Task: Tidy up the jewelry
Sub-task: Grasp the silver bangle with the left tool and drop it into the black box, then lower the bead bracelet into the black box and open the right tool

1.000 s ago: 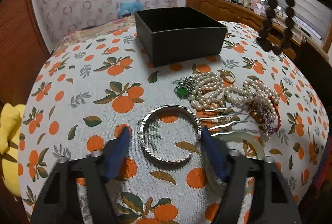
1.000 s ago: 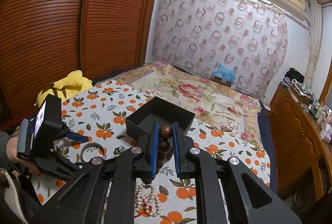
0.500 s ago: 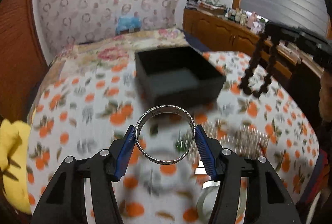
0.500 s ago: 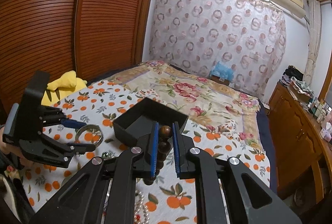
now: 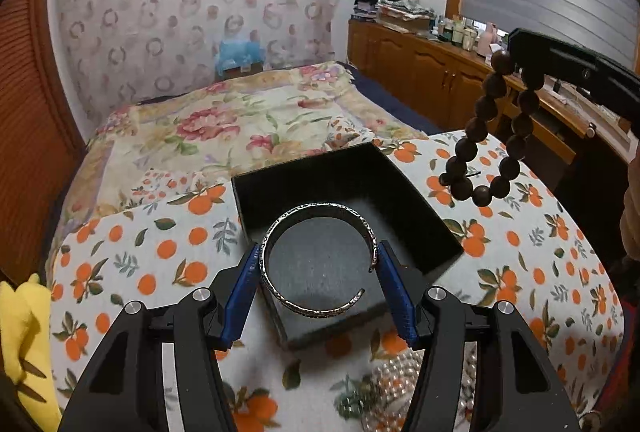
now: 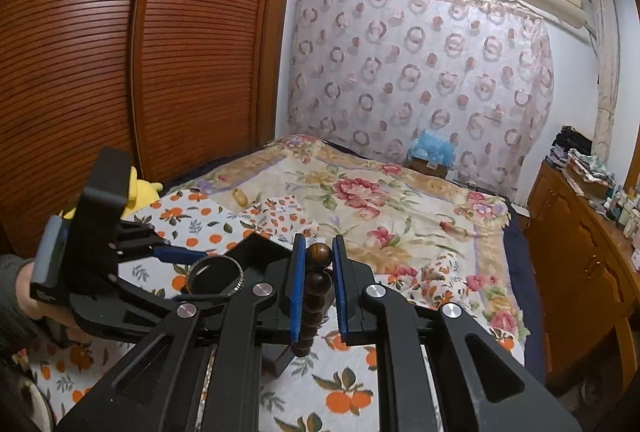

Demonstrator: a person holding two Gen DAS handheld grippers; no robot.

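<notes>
Left wrist view: left hand-held gripper [image 5: 318,274] clamped on silver cuff bangle [image 5: 318,260], one blue pad on each side, ring plane roughly flat, opening gap toward lower right. Held directly above black box [image 5: 348,228], over its near half, box floor visible through the ring. So straight down and release looks like the move, no lateral shift needed. Wooden bead bracelet [image 5: 490,134] dangling from right hand-held gripper [image 5: 516,66], up and right of the box, past its far right corner, long axis hanging vertical. Pearl pile [image 5: 404,380] on tabletop [image 5: 160,256], near side of the box. Right wrist view: right hand-held gripper [image 6: 318,262] pinched narrow on top bead of bracelet [image 6: 318,286], strand hanging down between the fingers. Box mostly hidden behind them. Left side nearer the box; likely drops first, beads need a shift left.
</notes>
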